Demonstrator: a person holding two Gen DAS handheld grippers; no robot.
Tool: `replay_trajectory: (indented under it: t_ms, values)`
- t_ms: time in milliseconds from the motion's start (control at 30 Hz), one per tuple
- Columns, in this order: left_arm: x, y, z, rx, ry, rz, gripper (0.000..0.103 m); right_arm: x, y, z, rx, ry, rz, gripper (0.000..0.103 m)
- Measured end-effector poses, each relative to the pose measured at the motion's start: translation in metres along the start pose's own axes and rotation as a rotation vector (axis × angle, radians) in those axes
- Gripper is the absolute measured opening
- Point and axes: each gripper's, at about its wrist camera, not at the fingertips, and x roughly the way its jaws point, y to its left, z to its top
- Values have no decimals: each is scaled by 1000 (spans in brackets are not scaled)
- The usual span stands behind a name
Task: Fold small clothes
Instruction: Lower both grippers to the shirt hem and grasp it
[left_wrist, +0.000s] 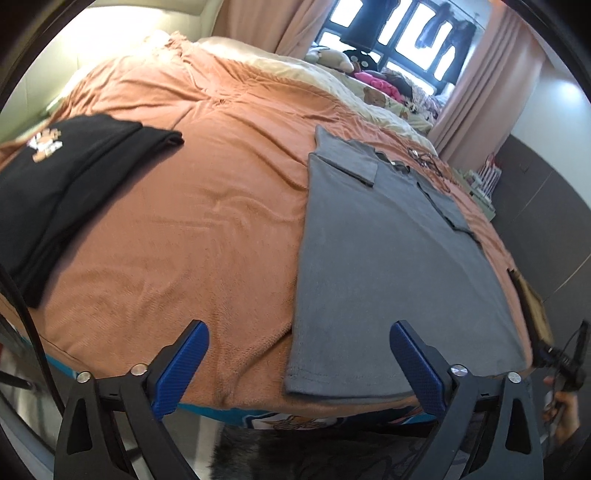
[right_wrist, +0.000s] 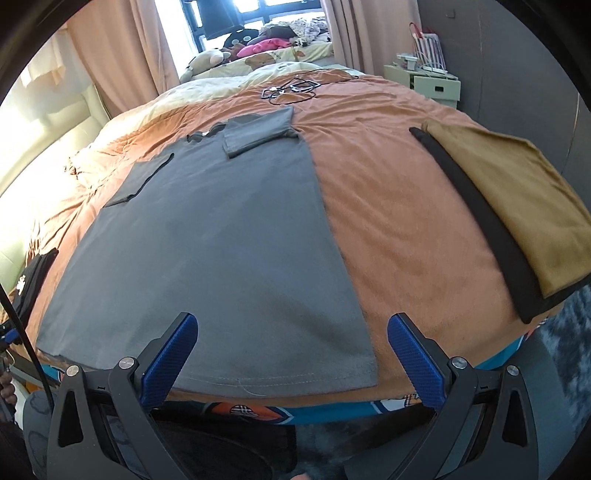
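Left wrist view first, and far left on the orange blanket (left_wrist: 207, 206) sits a folded black garment (left_wrist: 62, 192) with a small printed emblem, squared up near the bed's edge. Moving across bare blanket, the left gripper (left_wrist: 299, 334) hangs over the near edge of the bed, blue pads spread wide with nothing pinched between them; the near left corner of the grey T-shirt (left_wrist: 391, 266) lies in the gap, but neither pad presses on it. The shirt itself lies flat, both sleeves turned in over the body, hem towards us. At the far right rim a hand (left_wrist: 561, 406) shows beside a black cable.

Over to the right wrist view: grey T-shirt (right_wrist: 207, 251) fills the left and middle, hem running along the mattress edge. The right gripper (right_wrist: 291, 330) is released as well, jaws wide apart, straddling the shirt's near right hem corner without clamping it. Further right, well apart from the shirt, a mustard-brown folded cloth (right_wrist: 517, 206) rests on a black folded piece (right_wrist: 480, 225). Far back, a tangle of cables (right_wrist: 291, 88) lies on the blanket.
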Motion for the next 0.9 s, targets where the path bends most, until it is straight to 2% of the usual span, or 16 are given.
replay_trajectory:
  t_ms: [100, 167, 233, 333, 400, 467, 567, 900]
  values:
    - [12, 6, 3, -53, 31, -38, 80, 9, -11, -5, 55, 10, 41, 101]
    - [20, 9, 3, -76, 56, -56, 65, 16, -21, -5, 108, 26, 78, 86]
    - [30, 10, 3, -85, 82, -65, 62, 22, -31, -7, 150, 34, 93, 79]
    - [39, 9, 0, -89, 121, -62, 56, 25, -47, -7, 201, 24, 96, 78]
    - [44, 12, -4, -124, 149, -93, 51, 24, -60, -9, 245, 17, 102, 78]
    - [47, 16, -10, -159, 174, -121, 45, 25, -67, -12, 273, 13, 108, 71]
    - [50, 21, -19, -223, 205, -169, 43, 28, -80, -18, 336, 18, 165, 67]
    - [36, 27, -38, -309, 199, -179, 42, 31, -108, -40, 460, -26, 290, 66]
